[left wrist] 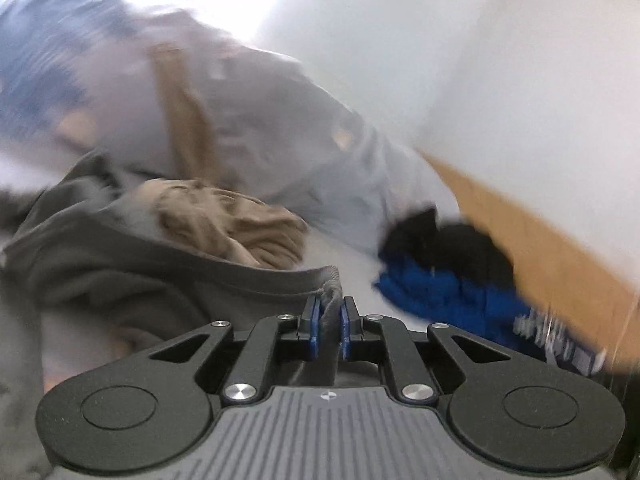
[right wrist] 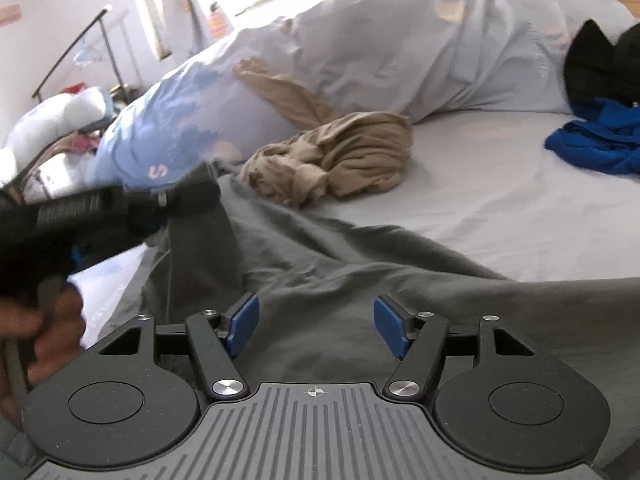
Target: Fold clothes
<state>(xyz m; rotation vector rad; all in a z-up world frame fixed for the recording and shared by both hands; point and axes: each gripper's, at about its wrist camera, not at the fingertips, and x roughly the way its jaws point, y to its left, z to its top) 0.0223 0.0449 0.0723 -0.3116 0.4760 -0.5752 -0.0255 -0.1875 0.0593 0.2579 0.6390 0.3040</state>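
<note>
A dark grey garment (right wrist: 360, 280) lies spread on the bed in front of me. My left gripper (left wrist: 331, 322) is shut on a ribbed edge of the grey garment (left wrist: 120, 272) and lifts it; it also shows in the right wrist view (right wrist: 188, 192) at the left, blurred. My right gripper (right wrist: 316, 326) is open and empty, its blue pads (right wrist: 244, 322) just above the grey cloth. A crumpled tan garment (right wrist: 336, 156) lies beyond on the sheet; it also shows in the left wrist view (left wrist: 232, 224).
A blue garment (right wrist: 596, 140) and a black one (right wrist: 600, 64) lie at the far right of the bed (right wrist: 500, 208). A bunched pale blue duvet (right wrist: 360, 52) runs along the back. A wooden headboard (left wrist: 540, 240) and a white wall stand at the right. Clutter sits beside the bed at the left.
</note>
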